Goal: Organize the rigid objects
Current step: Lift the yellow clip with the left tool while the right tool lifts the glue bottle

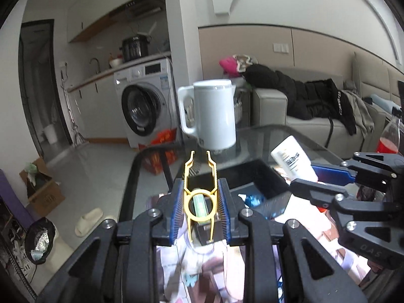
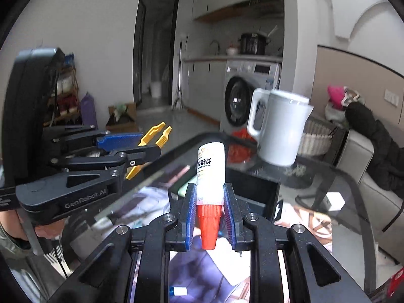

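My left gripper (image 1: 200, 189) is shut on a yellow plastic clip (image 1: 200, 176) whose two prongs stick out forward over the glass table (image 1: 277, 136). It also shows in the right wrist view (image 2: 141, 144) at the left, with the yellow clip (image 2: 155, 135) poking out. My right gripper (image 2: 209, 194) is shut on a white bottle with a red cone cap (image 2: 210, 169), cap end toward the camera. The right gripper also shows in the left wrist view (image 1: 323, 176), holding the white bottle (image 1: 294, 157). A white jug (image 1: 209, 113) stands on the table ahead.
A black tray or box (image 1: 252, 174) lies under the glass below the grippers. A red drink bottle (image 1: 390, 136) stands at the right. A sofa with dark clothes (image 1: 303, 93) is behind the table. A washing machine (image 1: 146, 106) stands to the left.
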Action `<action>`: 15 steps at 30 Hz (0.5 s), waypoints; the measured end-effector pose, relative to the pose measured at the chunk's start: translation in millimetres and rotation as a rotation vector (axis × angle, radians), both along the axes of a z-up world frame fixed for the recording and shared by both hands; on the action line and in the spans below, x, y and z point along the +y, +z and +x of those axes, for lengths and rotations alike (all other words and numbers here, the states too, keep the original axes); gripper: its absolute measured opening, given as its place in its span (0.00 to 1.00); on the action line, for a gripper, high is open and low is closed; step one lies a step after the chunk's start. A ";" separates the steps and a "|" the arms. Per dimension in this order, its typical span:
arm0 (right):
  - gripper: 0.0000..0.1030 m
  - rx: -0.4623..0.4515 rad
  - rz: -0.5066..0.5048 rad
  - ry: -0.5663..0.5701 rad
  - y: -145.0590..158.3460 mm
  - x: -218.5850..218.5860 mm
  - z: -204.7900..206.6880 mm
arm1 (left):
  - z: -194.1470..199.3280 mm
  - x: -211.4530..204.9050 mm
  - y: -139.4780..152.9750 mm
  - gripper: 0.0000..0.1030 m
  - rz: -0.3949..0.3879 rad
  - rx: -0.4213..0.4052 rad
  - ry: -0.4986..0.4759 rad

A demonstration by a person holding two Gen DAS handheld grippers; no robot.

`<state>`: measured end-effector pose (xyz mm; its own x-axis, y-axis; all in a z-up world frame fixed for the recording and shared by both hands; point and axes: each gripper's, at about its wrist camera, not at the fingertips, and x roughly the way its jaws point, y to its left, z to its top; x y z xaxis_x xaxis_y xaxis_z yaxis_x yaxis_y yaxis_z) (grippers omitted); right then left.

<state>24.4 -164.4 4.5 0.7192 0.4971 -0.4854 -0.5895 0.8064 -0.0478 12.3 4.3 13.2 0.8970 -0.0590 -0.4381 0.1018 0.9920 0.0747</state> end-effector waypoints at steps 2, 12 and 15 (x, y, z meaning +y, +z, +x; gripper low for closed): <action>0.20 -0.059 0.039 -0.012 10.5 -7.4 -6.9 | -2.1 0.7 4.4 0.24 -0.010 -0.036 0.012; 0.20 -0.193 0.135 -0.100 32.3 -39.1 -29.7 | -6.7 -5.0 9.3 0.24 -0.015 -0.123 0.020; 0.20 -0.216 0.149 -0.116 35.1 -45.9 -31.4 | -3.2 -6.8 9.8 0.24 -0.027 -0.126 0.022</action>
